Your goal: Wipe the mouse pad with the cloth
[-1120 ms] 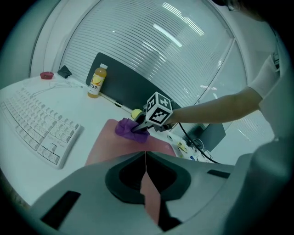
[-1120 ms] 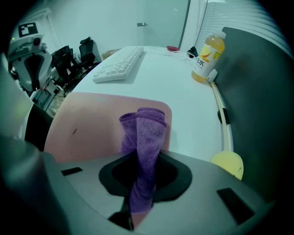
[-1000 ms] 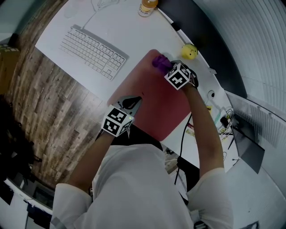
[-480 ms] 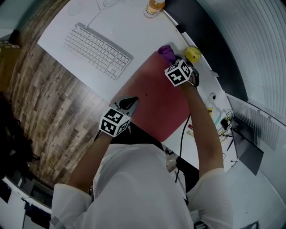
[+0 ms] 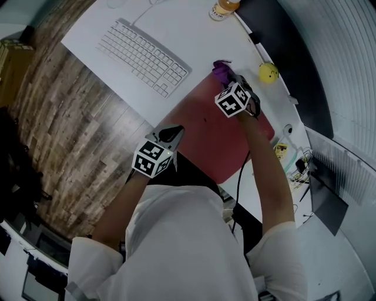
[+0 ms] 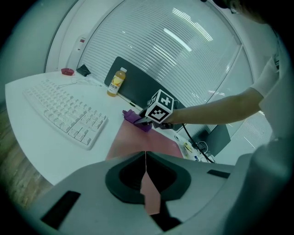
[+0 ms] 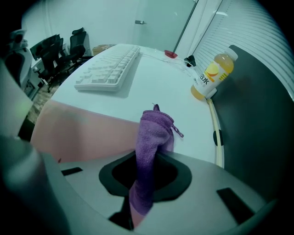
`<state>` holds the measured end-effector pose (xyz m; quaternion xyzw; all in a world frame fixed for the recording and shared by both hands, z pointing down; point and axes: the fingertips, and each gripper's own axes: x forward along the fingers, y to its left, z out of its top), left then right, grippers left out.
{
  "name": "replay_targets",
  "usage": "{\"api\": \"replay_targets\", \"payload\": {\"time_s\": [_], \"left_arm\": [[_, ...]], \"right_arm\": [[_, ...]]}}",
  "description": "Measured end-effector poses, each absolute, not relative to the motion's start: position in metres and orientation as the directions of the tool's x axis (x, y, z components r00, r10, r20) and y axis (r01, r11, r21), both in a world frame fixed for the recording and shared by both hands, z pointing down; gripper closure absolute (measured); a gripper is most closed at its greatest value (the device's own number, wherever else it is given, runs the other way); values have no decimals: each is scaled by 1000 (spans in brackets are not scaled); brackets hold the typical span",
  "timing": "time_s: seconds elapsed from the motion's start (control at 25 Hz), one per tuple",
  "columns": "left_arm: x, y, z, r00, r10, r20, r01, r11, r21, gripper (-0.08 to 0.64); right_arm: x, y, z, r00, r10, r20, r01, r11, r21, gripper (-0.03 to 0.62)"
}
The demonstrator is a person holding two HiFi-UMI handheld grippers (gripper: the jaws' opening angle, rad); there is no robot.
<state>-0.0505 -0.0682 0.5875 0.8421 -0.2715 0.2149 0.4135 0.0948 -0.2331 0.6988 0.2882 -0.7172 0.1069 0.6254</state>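
The red mouse pad (image 5: 202, 138) lies on the white desk, right of the keyboard. My right gripper (image 5: 228, 81) is at the pad's far corner, shut on the purple cloth (image 5: 221, 72). In the right gripper view the cloth (image 7: 154, 133) sticks out from between the jaws, its end reaching past the edge of the pad (image 7: 82, 133) over the white desk. My left gripper (image 5: 174, 131) rests at the pad's near left edge, jaws together with nothing seen between them. From the left gripper view (image 6: 145, 158), the pad (image 6: 138, 142) runs ahead to the cloth (image 6: 134, 118).
A white keyboard (image 5: 144, 57) lies left of the pad. At the desk's far edge stand an orange drink bottle (image 5: 223, 8) and a yellow ball (image 5: 268, 73). Cables and small items crowd the desk's right end (image 5: 291, 156). Wooden floor shows on the left.
My right gripper has drawn the cloth a little further toward the pad's far corner. The left gripper stays at the near edge. The head camera has shifted.
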Motion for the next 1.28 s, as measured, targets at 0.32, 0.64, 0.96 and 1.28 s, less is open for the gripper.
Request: {"api": "replay_targets", "payload": {"time_s": [0.32,0.64,0.96,1.28], "left_arm": [[-72,-47,592,752,-280,597,-645,-497,580,540],[-95,-31,594,723,-298,624,-675,-496,546,540],[-116,-18,594,703,-324,633,-702,-458,546,540],[-136,-1,590,682,-338,649,-724,-443,529,540]], "right_arm": [[55,-200,698,-93,-271,958,-562,808,174,517],[4,-156,697,-177,-249,952,-564,818,109,517],[-38,-114,695,-257,-187,948,-569,822,7,517],[-71,-75,692,-328,-143,934,-584,808,-81,517]]}}
